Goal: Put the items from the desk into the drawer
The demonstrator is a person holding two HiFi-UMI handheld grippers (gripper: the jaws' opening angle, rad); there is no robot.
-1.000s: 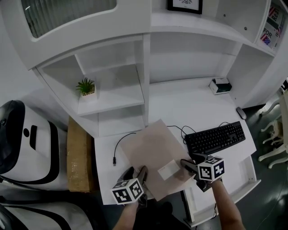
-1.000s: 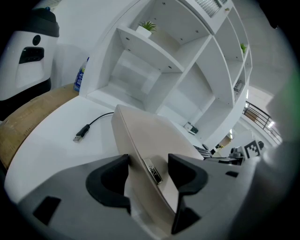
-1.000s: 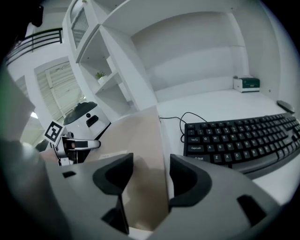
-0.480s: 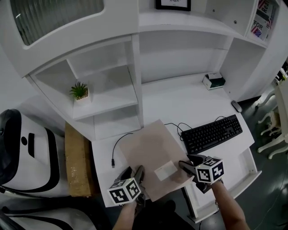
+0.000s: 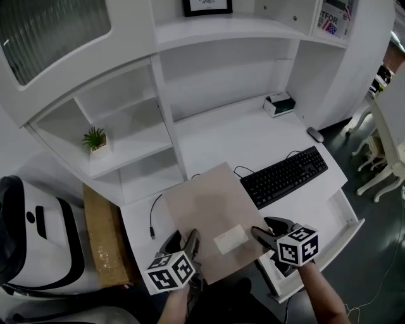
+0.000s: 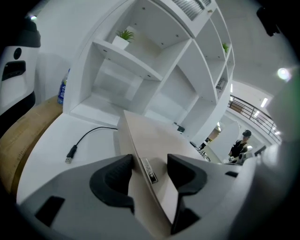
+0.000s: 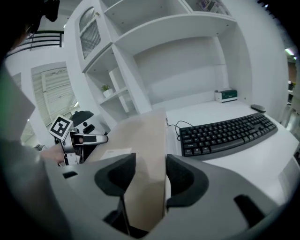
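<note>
Lifted slightly, the box (image 5: 209,215) overhangs the white desk's (image 5: 253,136) near edge, left gripper (image 5: 186,239) clamped on it, right gripper's (image 5: 262,231) jaws just closing onto it.

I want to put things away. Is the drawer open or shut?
Open. The drawer sticks out past the desk's front edge near the keyboard, showing its white inside.

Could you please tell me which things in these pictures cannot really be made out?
- Label on the flat brown parcel: head view, print too small to read.
- Cable: head view, its far end is hidden behind the parcel.
- Framed picture: head view, cut off by the top edge.
- Small box at the back of the desk: head and right gripper views, lettering too small.
</note>
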